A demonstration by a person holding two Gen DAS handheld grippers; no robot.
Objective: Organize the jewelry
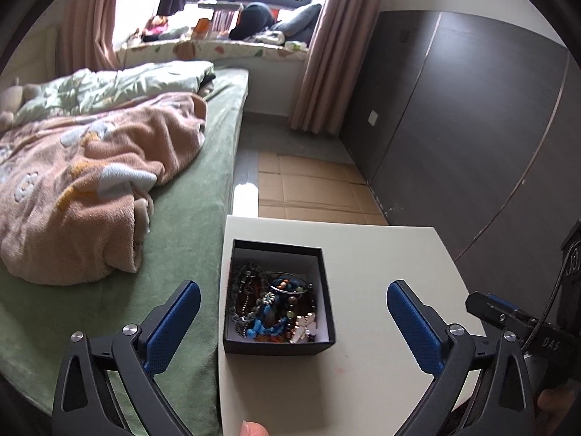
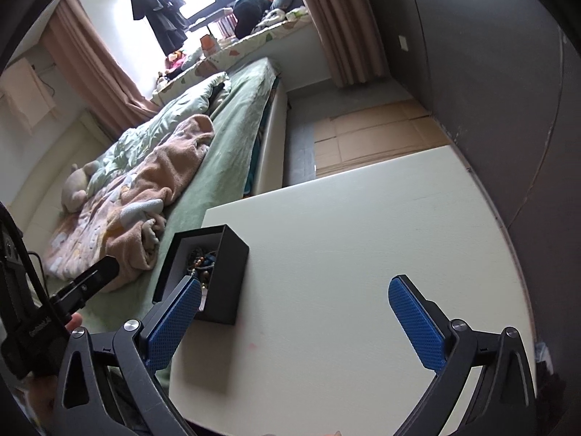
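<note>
A black open box [image 1: 277, 345] with a white lining sits on the left part of a cream table [image 1: 381, 327]. It holds a tangled heap of jewelry [image 1: 272, 307]: beaded strands, chains, a blue flower piece. My left gripper [image 1: 293, 292] is open and empty, its blue-padded jaws spread wide just above and either side of the box. In the right wrist view the box [image 2: 223, 283] is at the left of the table [image 2: 363, 254], with beads [image 2: 201, 259] showing inside. My right gripper [image 2: 294, 290] is open and empty, its left finger [image 2: 174, 323] overlapping the box's near corner.
A bed [image 1: 189, 218] with a green sheet and a pink blanket [image 1: 90, 189] lies to the left of the table. A dark wardrobe [image 1: 472, 127] stands to the right. Cardboard [image 1: 312, 189] covers the floor beyond the table. The other gripper's handle [image 1: 515, 319] shows at right.
</note>
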